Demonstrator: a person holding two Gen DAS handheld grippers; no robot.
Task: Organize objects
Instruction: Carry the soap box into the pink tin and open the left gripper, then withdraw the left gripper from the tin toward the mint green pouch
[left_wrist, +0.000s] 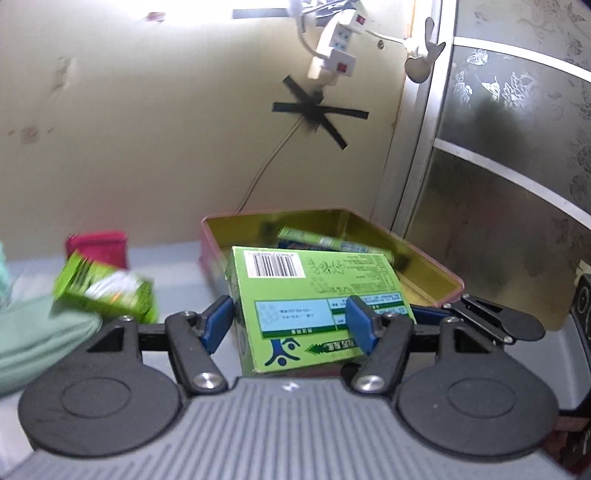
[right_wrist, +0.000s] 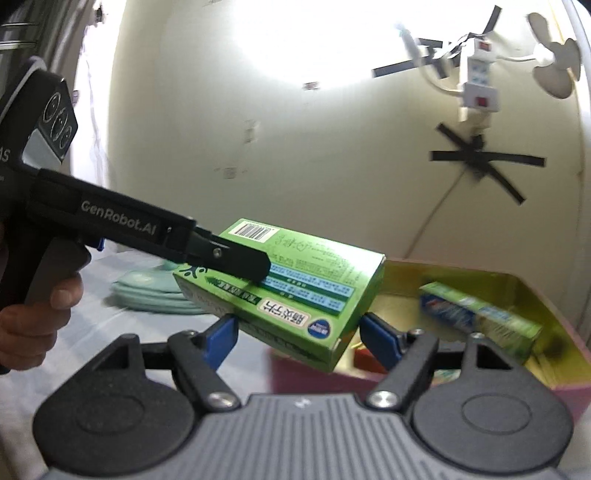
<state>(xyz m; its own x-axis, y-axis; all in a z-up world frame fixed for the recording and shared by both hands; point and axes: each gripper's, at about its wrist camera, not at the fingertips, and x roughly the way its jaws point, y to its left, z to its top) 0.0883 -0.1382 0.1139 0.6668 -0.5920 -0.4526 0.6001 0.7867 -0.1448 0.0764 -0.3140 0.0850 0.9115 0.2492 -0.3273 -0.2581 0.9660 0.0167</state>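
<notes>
Right up close, the left gripper (left_wrist: 291, 325) has its blue fingers clenched on both sides of the green box (left_wrist: 317, 295), barcode face up and the box tilted. From the right wrist view it comes in from the left, one black finger laid across the top of the box, with the person's hand (right_wrist: 26, 321) around the handle.

The right gripper (right_wrist: 299, 332) has the same box between its fingers. The pads look as if they touch its two ends, but with the blur I cannot tell whether they are gripping or just standing beside it.

So the box sits between both pairs of fingers, up in front of the near-left corner of the tin (left_wrist: 436, 273).

On the bench (left_wrist: 184, 266), off to the left, there is a second green box (left_wrist: 103, 291), badly blurred. A pale green cloth (left_wrist: 37, 332) lies beside it and something red (left_wrist: 98, 245) stands behind.

Further back, the open tin shows its gold inside, and a toothpaste carton (right_wrist: 480, 314) lies in it.

Beyond that is the wall (left_wrist: 147, 129), with black tape (left_wrist: 317, 110) crossed over a cable and a white power strip (left_wrist: 336, 44) hanging above.
</notes>
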